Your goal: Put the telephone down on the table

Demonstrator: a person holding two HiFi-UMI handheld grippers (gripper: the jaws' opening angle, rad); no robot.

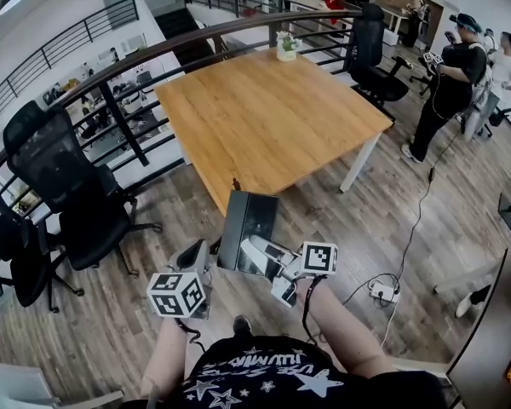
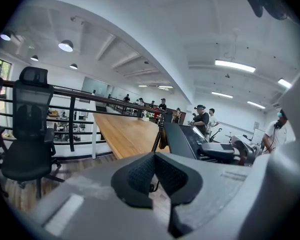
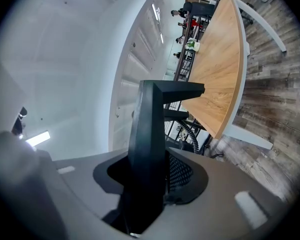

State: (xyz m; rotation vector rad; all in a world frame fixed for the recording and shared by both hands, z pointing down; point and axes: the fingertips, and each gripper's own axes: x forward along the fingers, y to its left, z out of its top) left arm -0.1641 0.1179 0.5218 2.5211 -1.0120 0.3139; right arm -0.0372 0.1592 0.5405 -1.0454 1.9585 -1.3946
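Observation:
The black telephone (image 1: 247, 227) hangs in the air just off the near corner of the wooden table (image 1: 272, 118), above the floor. My right gripper (image 1: 268, 258) is shut on its edge; in the right gripper view the dark body (image 3: 152, 149) fills the gap between the jaws and a coiled cord (image 3: 192, 136) dangles beyond it. My left gripper (image 1: 192, 256) hovers just left of the telephone, apart from it, its jaws shut on nothing (image 2: 157, 176). From the left gripper view the telephone (image 2: 190, 139) stands to the right, with the table (image 2: 125, 134) behind it.
Black office chairs (image 1: 68, 186) stand left, against a curved railing (image 1: 111, 75). Another chair (image 1: 370, 49) and a small plant pot (image 1: 287, 47) are at the table's far side. People (image 1: 451, 83) stand at the right. A power strip (image 1: 381, 292) and cable lie on the floor.

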